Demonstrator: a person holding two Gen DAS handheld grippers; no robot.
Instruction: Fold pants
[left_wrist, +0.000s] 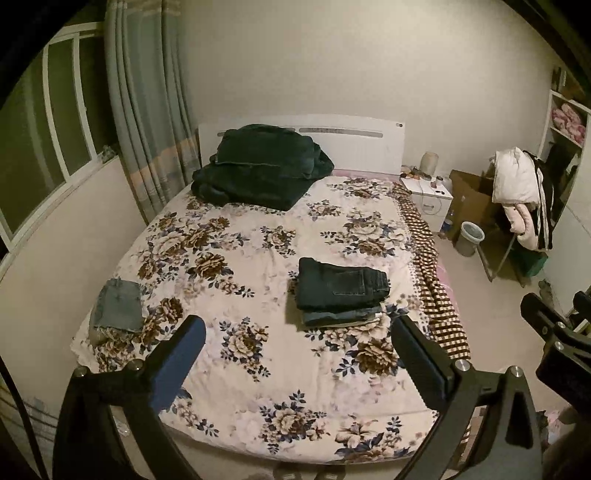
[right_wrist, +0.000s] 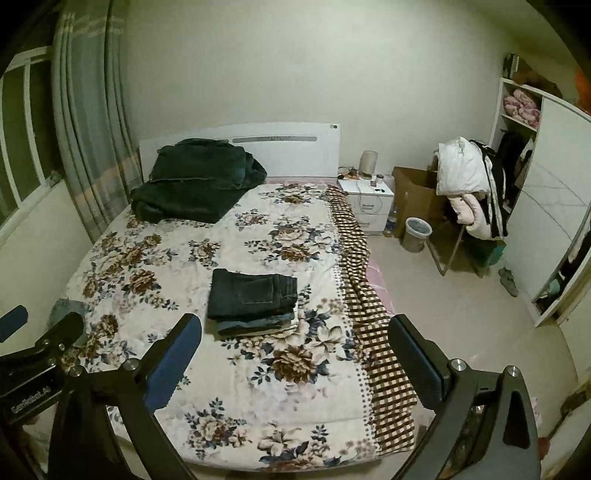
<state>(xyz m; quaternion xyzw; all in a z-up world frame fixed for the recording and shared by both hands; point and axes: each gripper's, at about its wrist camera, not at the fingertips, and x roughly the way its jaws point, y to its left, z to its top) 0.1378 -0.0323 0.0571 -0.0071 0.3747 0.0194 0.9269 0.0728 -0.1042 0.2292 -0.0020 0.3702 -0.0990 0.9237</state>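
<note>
The left gripper (left_wrist: 297, 341) hangs above the foot of the bed with its jaws spread wide and nothing between them. The right gripper (right_wrist: 295, 339) is held beside it in the same way, jaws wide apart and empty. Each shows at the edge of the other's view: the right one at the far right of the left wrist view, the left one at the lower left of the right wrist view.

Beyond the jaws lies the floral bedspread (left_wrist: 258, 369), and on it, toward the right side of the bed, sits a neat stack of folded pants (left_wrist: 341, 291). The top pair is dark denim with a back pocket showing; lighter blue pairs lie beneath it. Well apart from the stack, at the left edge of the bed near the foot, lies a small light-blue denim piece with a frayed hem (left_wrist: 117, 304).

A brown checked blanket (left_wrist: 432, 280) runs along the right edge of the bed and hangs over its side. At the head, against the white headboard (left_wrist: 362, 142), lies a heap of dark green bedding (left_wrist: 258, 166).

Right of the bed stand a white nightstand (left_wrist: 430, 199), a cardboard box (left_wrist: 471, 199), a waste bin (left_wrist: 469, 238) and a chair piled with clothes (left_wrist: 521, 195).
</note>
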